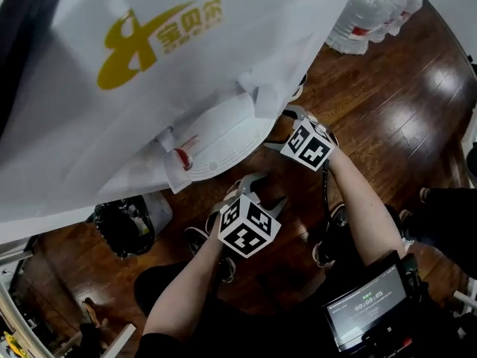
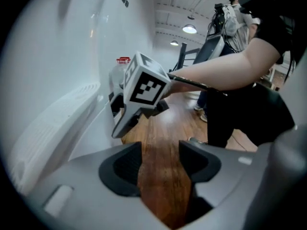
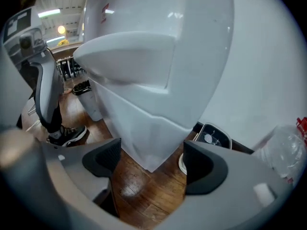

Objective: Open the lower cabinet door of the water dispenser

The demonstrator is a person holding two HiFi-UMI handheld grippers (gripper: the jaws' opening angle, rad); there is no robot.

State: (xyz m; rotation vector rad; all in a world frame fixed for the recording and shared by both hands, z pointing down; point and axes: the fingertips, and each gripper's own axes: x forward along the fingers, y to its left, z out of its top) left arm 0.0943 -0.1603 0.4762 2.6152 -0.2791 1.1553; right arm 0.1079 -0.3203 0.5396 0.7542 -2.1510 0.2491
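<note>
The white water dispenser, with a yellow logo on top, fills the upper left of the head view, and its drip shelf juts toward me. In the right gripper view the shelf overhangs the lower cabinet, whose panels look shut. My right gripper is open and empty just right of the shelf, with its jaws framing the cabinet's bottom corner over the floor. My left gripper hangs lower in front of the dispenser, open, with only floorboards between its jaws. The dispenser's side is at its left.
Packed water bottles stand on the wooden floor at the back right. A bin with a black liner sits left of the dispenser. A small white and black device lies by the cabinet's base. A person stands far back.
</note>
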